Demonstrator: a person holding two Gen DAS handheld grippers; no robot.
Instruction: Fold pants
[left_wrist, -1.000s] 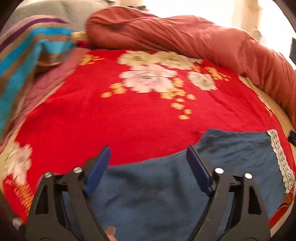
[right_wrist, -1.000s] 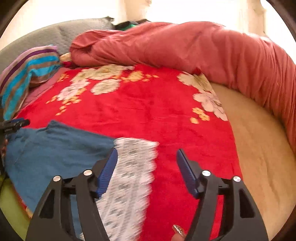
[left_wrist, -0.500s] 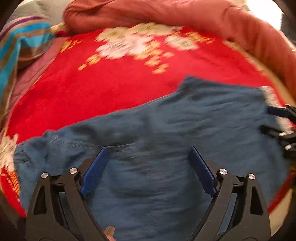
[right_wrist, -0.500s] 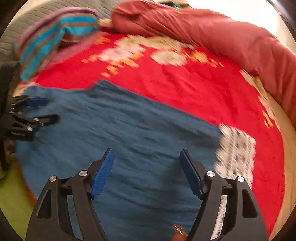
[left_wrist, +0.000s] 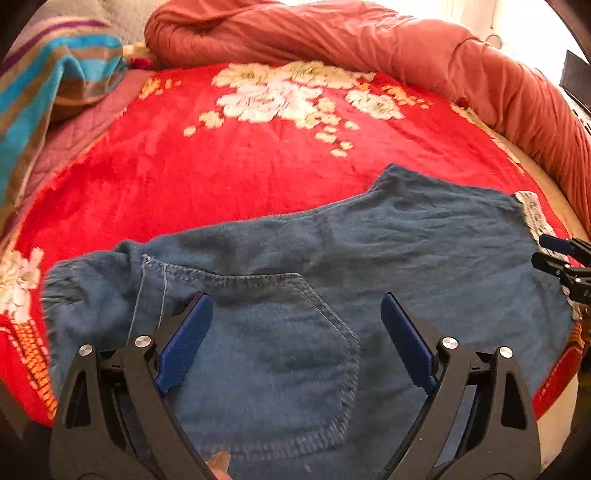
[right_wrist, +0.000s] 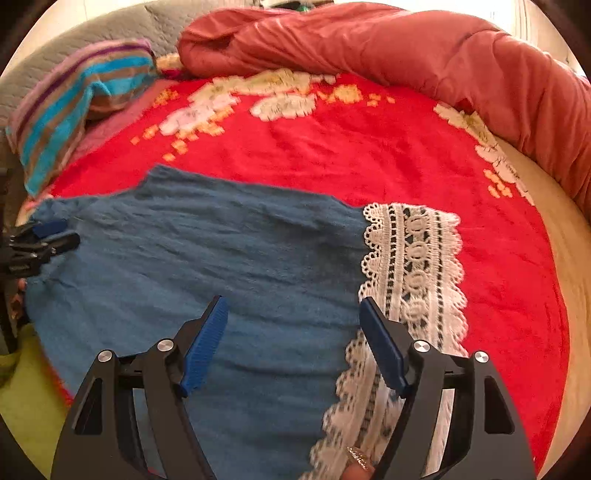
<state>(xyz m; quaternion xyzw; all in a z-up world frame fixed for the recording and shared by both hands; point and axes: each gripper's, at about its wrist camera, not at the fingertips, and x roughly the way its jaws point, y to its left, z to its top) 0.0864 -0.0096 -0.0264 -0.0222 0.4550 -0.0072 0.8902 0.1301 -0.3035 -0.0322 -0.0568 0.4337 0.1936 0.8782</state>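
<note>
From the left wrist camera, the blue pants (left_wrist: 332, 266) lie spread flat on the red flowered blanket (left_wrist: 221, 177) that covers the bed, at its near edge. The left gripper (left_wrist: 295, 332) hangs just above them with its blue fingers (left_wrist: 184, 339) spread wide and nothing held between them. Directly under the gap sits a stitched back pocket (left_wrist: 295, 350), and a loose pale thread trails from the seam beside the left finger. At the far right end of the pants a strip of white lace trim (left_wrist: 532, 214) shows, and the right gripper (left_wrist: 554, 254) pokes in there from the edge of the frame, over the lace. A rolled rust-coloured quilt (left_wrist: 369, 48) runs along the back of the bed, and a striped blanket (left_wrist: 48, 81) is heaped at the left.

From the right wrist camera, the pants (right_wrist: 184, 266) stretch from the left edge to the lace trim (right_wrist: 413, 266), which lies flat on the red blanket (right_wrist: 351, 155). The right gripper (right_wrist: 293, 325) is poised over the hem end, fingers (right_wrist: 207, 343) wide apart and gripping nothing; the right finger is over the inner edge of the lace, the left over plain blue cloth. The left gripper (right_wrist: 48, 234) appears at the far left over the waist end. The quilt (right_wrist: 406, 48) and striped blanket (right_wrist: 66, 99) sit behind.
</note>
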